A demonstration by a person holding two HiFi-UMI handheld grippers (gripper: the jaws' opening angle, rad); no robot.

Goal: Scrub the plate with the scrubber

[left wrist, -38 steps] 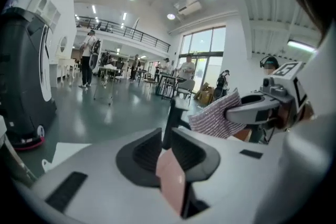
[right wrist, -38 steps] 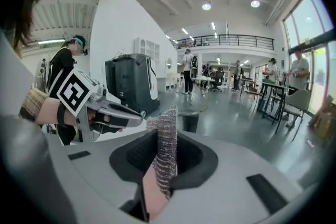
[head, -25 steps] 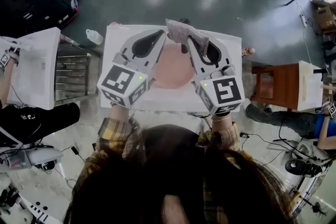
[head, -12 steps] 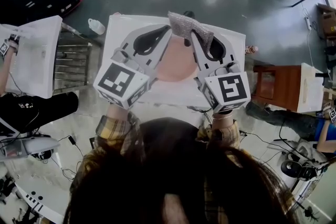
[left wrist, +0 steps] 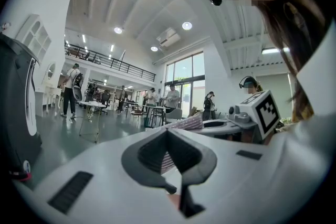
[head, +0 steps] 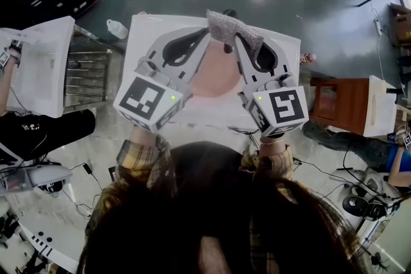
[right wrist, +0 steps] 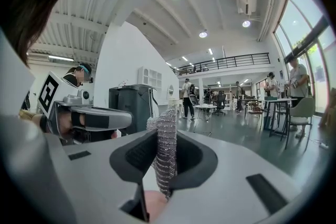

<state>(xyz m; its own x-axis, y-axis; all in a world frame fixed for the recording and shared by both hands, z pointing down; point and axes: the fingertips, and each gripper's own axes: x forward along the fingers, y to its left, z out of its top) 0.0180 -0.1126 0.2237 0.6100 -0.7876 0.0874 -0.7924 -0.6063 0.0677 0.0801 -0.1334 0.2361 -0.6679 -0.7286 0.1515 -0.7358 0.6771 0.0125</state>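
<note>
As I read the head view near to far: plaid sleeves (head: pixel 138 157), then both marker cubes, left (head: pixel 149 101) and right (head: pixel 281 110). I've got the left gripper (head: pixel 201 40) clenched. Its own view (left wrist: pixel 168 131) shows the pads meeting at the tip, and I see nothing between them. The right gripper (head: pixel 239 40) is clamped on the scrubber (head: pixel 231 31), and in its view (right wrist: pixel 165 136) the silver mesh (right wrist: pixel 167 157) stands upright between the pads.

The pink plate (head: pixel 215 77) lies flat on the white table (head: pixel 146 32), under and between both grippers. It shows as a pink patch low in the right gripper view (right wrist: pixel 156 208). The scrubber sits over the plate's far edge, just beside the left gripper's tip. I can't tell whether it touches the plate. Further out, a clear bottle (head: pixel 115 29) lies on the floor left of the table.
</note>
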